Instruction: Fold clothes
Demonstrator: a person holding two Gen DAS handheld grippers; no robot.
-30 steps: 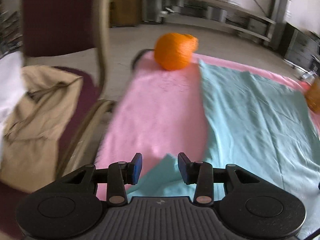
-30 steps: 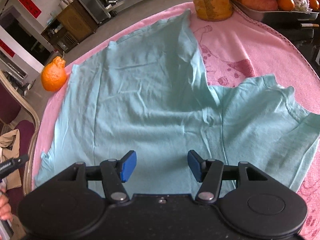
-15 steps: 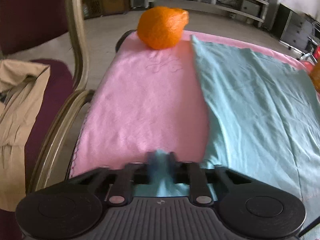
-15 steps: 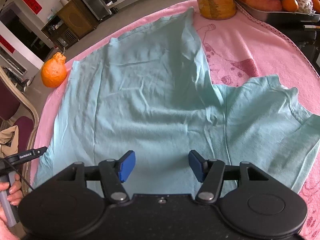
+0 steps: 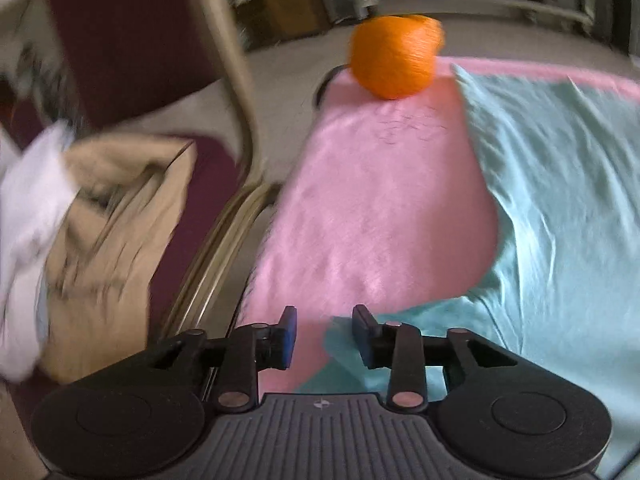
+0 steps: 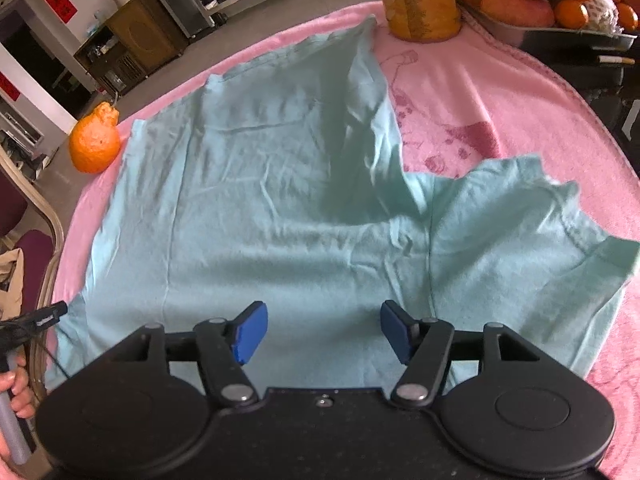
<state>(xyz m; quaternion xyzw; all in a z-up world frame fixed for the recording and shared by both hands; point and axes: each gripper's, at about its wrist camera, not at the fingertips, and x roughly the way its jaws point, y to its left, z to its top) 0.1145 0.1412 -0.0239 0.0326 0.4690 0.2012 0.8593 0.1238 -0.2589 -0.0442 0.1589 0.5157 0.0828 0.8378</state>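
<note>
T-shirt lies spread on the pink blanket, and my left gripper, clenched on its near sleeve corner half a second ago, now gapes empty, so that grab is released, while my right gripper hovers agape.

A home dining room; wooden cabinet, padded chair, fruit tray on a towel-covered table.

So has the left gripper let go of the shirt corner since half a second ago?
Yes. The left gripper is open now, its fingers apart over the teal shirt corner.
</note>
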